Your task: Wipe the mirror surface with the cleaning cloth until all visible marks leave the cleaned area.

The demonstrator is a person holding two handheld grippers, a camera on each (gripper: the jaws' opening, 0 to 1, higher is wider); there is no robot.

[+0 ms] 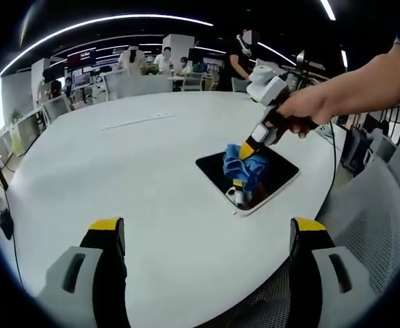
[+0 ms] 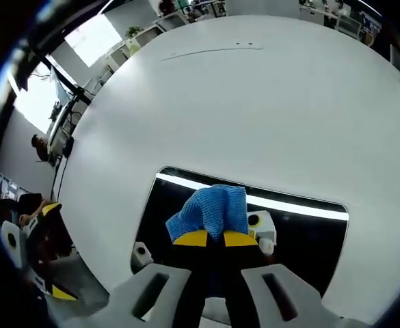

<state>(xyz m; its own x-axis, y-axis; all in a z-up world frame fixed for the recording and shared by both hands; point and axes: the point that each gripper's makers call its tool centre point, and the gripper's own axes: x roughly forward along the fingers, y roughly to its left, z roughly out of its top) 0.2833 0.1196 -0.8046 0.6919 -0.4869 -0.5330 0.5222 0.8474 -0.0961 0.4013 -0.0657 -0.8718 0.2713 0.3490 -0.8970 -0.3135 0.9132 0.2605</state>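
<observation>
Right gripper view: your right gripper (image 2: 215,238) pinches blue cloth (image 2: 210,209) on mirror (image 2: 302,236), frame centre; left gripper (image 1: 206,236) spread over table (image 1: 117,164).

Count, this moment:

- Mirror (image 2: 302,232): one, a dark rectangular panel with a white rim, lying flat near the right edge of the table (image 1: 117,178).
- Cleaning cloth (image 2: 211,210): one, blue, bunched, on the mirror.
- Table: one, white, rounded.
- Grippers: two. The right gripper (image 2: 216,238) has its yellow-tipped jaws together on the cloth; the left gripper (image 1: 206,236) has its two jaws spread wide over bare table.
- Hand (image 1: 305,109): one, on the right gripper's handle.
- People at the far desks: at least four; exact number cannot be told.
</observation>
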